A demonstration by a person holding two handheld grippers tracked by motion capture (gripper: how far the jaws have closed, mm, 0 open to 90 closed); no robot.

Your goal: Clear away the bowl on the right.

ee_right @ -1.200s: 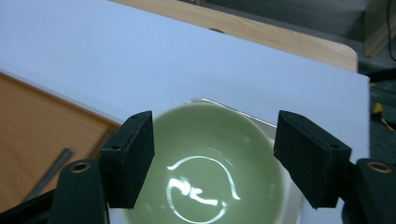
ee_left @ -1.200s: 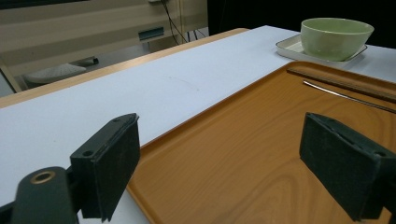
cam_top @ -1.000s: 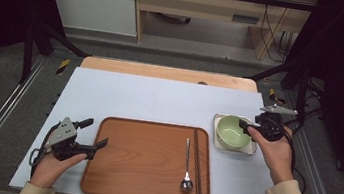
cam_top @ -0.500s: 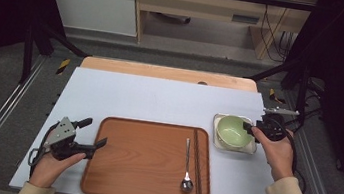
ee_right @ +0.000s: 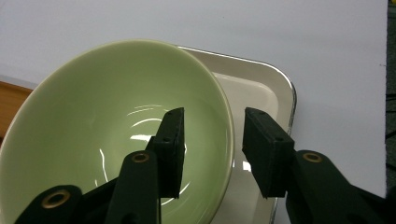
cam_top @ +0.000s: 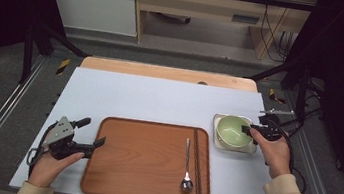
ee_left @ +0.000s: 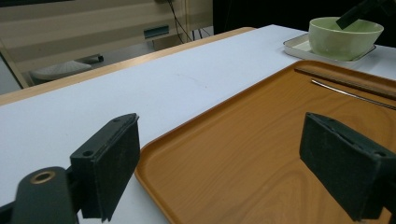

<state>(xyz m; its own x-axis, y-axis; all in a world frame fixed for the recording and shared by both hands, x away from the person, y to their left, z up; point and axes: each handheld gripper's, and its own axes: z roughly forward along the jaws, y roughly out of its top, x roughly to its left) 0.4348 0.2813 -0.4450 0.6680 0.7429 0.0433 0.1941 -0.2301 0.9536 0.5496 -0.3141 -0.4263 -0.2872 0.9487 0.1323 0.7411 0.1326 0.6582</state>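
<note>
The right gripper [ee_right: 212,154] straddles the near wall of the bowl [ee_right: 93,116], one jaw inside, one outside; the jaws have just been closing and a gap remains. The bowl sits on the small tray [cam_top: 216,138]. The left gripper [cam_top: 90,146] rests open, well apart

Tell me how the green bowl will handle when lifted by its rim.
The green bowl looks glazed and glossy, so the jaws straddling its rim may slip. It is probably ceramic: stiff, fairly heavy, breakable. Held at one side, it will likely tilt off the white dish.
</note>
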